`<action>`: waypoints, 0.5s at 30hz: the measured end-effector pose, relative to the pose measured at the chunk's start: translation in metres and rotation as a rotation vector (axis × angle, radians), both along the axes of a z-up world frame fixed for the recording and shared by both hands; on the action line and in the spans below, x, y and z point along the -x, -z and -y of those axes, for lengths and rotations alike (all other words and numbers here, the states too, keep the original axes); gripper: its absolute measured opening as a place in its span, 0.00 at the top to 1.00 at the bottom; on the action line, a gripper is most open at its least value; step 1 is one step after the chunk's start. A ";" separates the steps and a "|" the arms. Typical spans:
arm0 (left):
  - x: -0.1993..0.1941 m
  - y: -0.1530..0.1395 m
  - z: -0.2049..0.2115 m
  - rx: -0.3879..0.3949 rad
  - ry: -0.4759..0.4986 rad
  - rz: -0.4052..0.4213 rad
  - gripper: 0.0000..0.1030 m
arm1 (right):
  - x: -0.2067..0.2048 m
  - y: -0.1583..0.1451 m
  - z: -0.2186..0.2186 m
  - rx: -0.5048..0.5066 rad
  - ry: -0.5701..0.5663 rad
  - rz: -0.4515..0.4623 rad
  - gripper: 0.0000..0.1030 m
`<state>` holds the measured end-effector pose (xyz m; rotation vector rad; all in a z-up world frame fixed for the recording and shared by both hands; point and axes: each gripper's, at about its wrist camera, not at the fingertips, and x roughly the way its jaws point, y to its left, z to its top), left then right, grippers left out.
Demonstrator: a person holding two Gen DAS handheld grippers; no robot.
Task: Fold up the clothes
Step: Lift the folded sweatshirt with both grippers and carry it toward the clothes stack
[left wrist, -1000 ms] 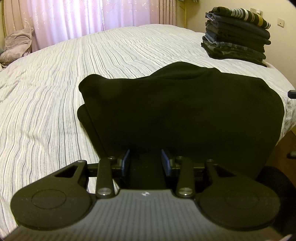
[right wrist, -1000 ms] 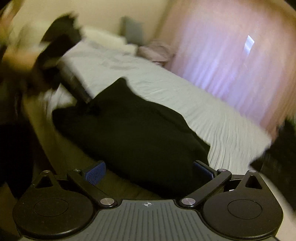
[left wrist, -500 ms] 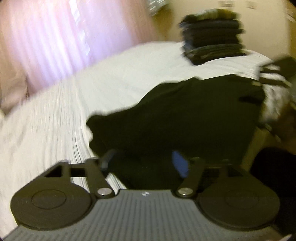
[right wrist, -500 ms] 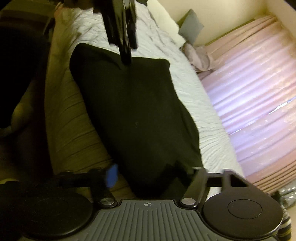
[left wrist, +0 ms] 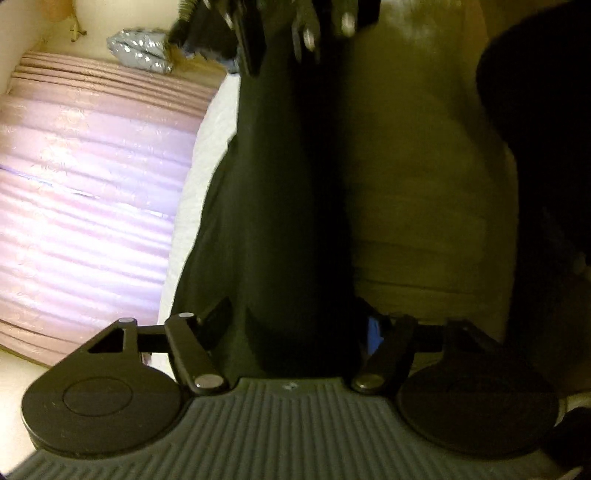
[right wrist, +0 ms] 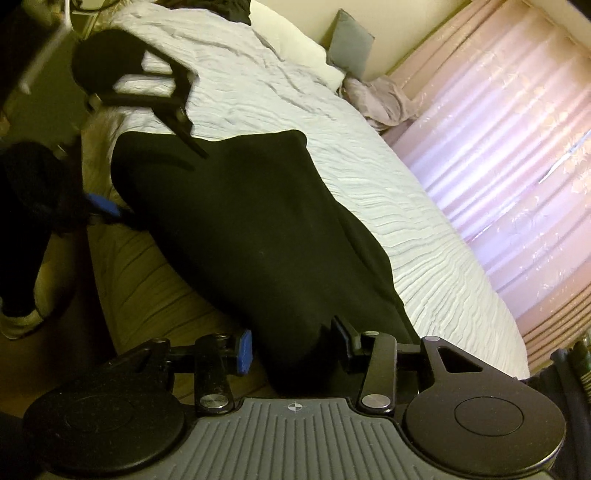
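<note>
A folded black garment point(right wrist: 240, 221) lies along the near edge of the white striped bed point(right wrist: 332, 129). My right gripper point(right wrist: 293, 343) has one end of it between its fingers. Its jaws are closing and the pads press the fabric. At the far end, my left gripper point(right wrist: 153, 181) straddles the garment's edge, one finger above and a blue pad point(right wrist: 105, 208) below. In the left wrist view the garment point(left wrist: 288, 221) runs up from between the left gripper point(left wrist: 295, 325), whose jaws are closing with a gap left. The blurred right gripper point(left wrist: 288, 33) shows at the top.
The brown mattress side point(right wrist: 147, 280) drops below the garment. A person's dark leg point(right wrist: 26, 221) and sock point(right wrist: 22, 321) stand at the left. Pillows point(right wrist: 303, 51) and a crumpled pale cloth point(right wrist: 380, 103) lie at the bed's head. Pink curtains point(right wrist: 498, 166) hang behind.
My left gripper let go of the garment's front edge, rolled onto its side and swung to the garment's end. My right gripper went from wide open to closed on the other end.
</note>
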<state>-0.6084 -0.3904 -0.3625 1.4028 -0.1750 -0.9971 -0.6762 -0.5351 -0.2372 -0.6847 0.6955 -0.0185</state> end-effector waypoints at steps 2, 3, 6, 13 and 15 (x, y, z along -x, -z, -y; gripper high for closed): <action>-0.004 0.002 0.004 -0.011 -0.016 -0.012 0.46 | 0.002 0.003 -0.003 0.015 -0.004 0.006 0.57; -0.005 -0.001 0.003 -0.012 -0.022 -0.035 0.50 | 0.004 0.006 -0.007 0.034 -0.012 0.010 0.57; -0.006 -0.015 -0.003 0.013 -0.031 -0.086 0.65 | 0.010 0.017 -0.016 0.105 -0.036 0.024 0.48; -0.023 -0.060 -0.011 0.111 -0.037 -0.196 0.71 | 0.006 0.043 -0.020 0.304 -0.066 0.029 0.25; -0.028 -0.065 -0.011 0.113 -0.033 -0.225 0.71 | -0.004 0.046 -0.018 0.356 -0.066 0.048 0.25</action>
